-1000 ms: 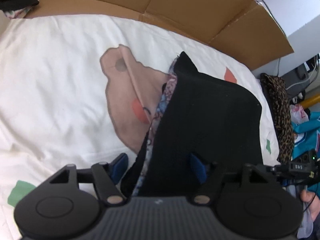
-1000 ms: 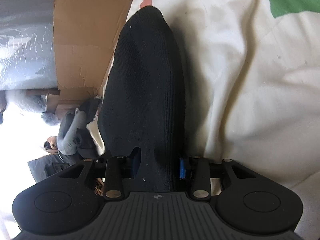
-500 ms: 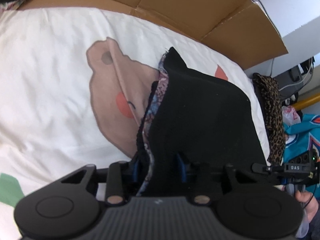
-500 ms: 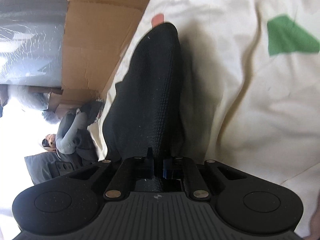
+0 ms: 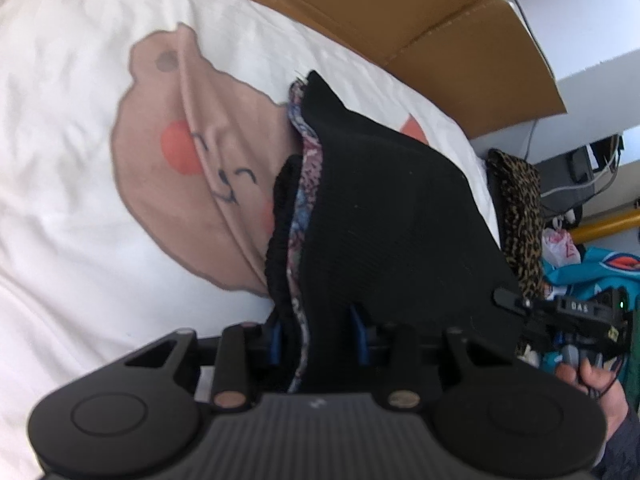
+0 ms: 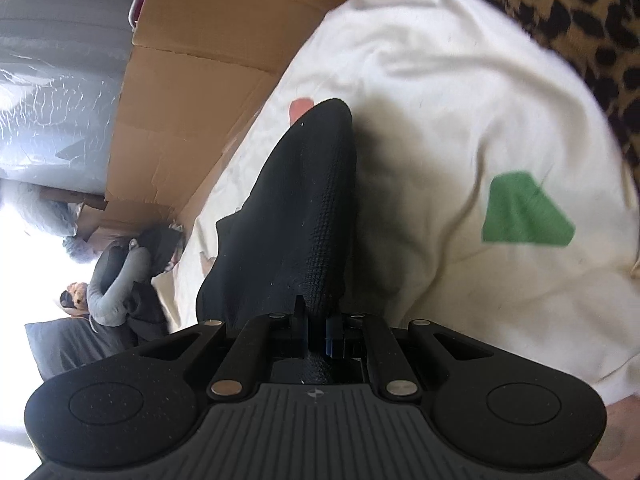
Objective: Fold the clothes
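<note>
- One black knit garment [image 5: 392, 216] is in hand, and two grippers hold it; one leopard-print cloth [image 5: 518, 216] lies at the right edge of the bed, and a flattened cardboard sheet [image 5: 420, 20] stands along the far side.
- The garment is black and finely ribbed, folded over on itself, with a patterned purple-blue lining [image 5: 306, 168] showing along its left edge between two black layers.
- It rests on a white bed sheet [image 5: 72, 200] printed with one bear face [image 5: 180, 168], partly covering the bear's right cheek.
- In the left wrist view its long axis runs from the near edge at the grippers away to a pointed far corner near the cardboard.
- The left gripper [image 5: 318, 336] has its blue-padded jaws clamped around the garment's near left edge, lining included.
- The right gripper [image 6: 318, 330] has its jaws pressed nearly together on a thin fold of the garment's near edge; from there the cloth rises as a narrow ridge pointing far.
- A green patch [image 6: 524, 212] is printed on the sheet to the right of that ridge.
</note>
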`<action>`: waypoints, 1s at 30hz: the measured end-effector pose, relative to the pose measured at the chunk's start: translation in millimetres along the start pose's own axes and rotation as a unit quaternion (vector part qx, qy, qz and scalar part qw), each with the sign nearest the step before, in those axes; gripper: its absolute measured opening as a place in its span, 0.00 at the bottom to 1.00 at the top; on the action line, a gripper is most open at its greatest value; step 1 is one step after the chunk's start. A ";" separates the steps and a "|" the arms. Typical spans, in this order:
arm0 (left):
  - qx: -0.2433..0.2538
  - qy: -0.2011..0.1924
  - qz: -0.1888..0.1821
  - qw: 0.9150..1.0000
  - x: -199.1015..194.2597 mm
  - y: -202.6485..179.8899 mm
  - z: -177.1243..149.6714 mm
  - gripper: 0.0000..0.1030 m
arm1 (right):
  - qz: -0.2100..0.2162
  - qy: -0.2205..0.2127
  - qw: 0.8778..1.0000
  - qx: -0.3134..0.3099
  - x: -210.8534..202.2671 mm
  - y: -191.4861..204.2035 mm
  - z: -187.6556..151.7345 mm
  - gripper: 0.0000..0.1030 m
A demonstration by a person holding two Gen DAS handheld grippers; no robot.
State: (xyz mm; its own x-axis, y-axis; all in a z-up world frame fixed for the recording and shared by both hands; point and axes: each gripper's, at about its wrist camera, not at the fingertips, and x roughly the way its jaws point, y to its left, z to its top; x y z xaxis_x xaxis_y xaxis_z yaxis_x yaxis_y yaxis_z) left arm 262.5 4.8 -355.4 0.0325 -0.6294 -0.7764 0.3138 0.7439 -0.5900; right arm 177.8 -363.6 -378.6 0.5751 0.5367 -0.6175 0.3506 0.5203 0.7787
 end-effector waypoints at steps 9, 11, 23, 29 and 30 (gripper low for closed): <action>0.023 -0.030 0.004 0.999 -13.3 2.4 24.4 0.56 | -0.010 0.003 1.000 -0.007 1.1 -15.8 -5.5 0.12; 0.028 -0.037 0.005 0.999 -16.3 2.9 29.8 0.58 | -0.015 0.001 1.000 -0.012 1.8 -15.0 -5.9 0.20; 0.040 -0.023 -0.006 0.999 8.6 5.7 45.6 0.69 | -0.012 -0.002 1.000 -0.010 11.2 -14.1 -6.2 0.32; 0.023 -0.014 -0.031 0.999 24.6 12.2 50.1 0.72 | -0.017 -0.005 1.000 -0.016 19.9 -11.7 1.2 0.36; 0.023 -0.012 -0.035 0.999 26.0 13.0 51.6 0.72 | -0.017 -0.005 1.000 -0.015 21.7 -11.9 2.2 0.37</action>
State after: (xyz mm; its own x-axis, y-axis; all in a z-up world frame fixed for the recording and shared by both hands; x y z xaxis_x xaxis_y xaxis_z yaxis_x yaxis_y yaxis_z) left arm 316.4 -13.5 -371.8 0.0313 -0.6853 -0.7276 0.3598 0.6869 -0.6314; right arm 187.8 -359.6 -401.0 0.5712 0.5113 -0.6421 0.3471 0.5585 0.7534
